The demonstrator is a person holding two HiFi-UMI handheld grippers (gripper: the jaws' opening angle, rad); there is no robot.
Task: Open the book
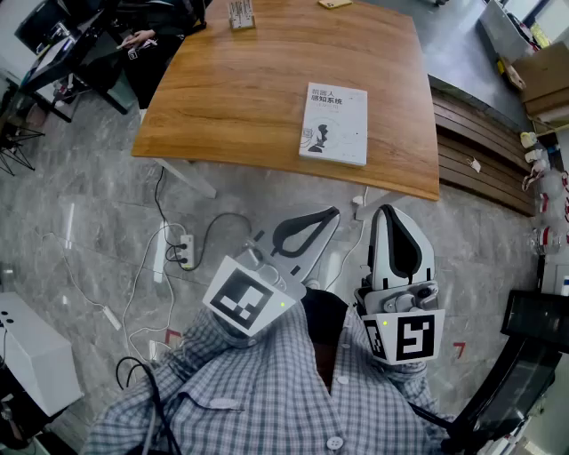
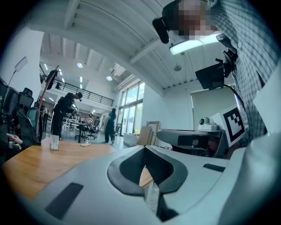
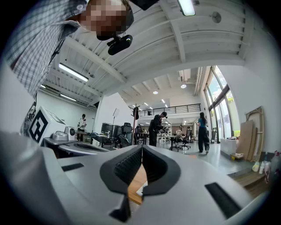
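Observation:
A white book (image 1: 335,123) lies shut, cover up, on the wooden table (image 1: 240,89) near its front right corner. Both grippers hang off the table, close to my chest and over the floor. My left gripper (image 1: 333,213) is shut with nothing in it, tips toward the table's front edge. My right gripper (image 1: 388,211) is also shut and empty, just right of the left one. In the right gripper view a sliver of the book (image 3: 141,189) and table show through the gap below the closed jaws. The left gripper view looks level across the table (image 2: 39,162).
A small card stand (image 1: 241,13) sits at the table's far edge. Cables and a power strip (image 1: 182,253) lie on the grey floor below the front edge. A white box (image 1: 31,355) stands at the left, dark chairs (image 1: 53,44) at the far left.

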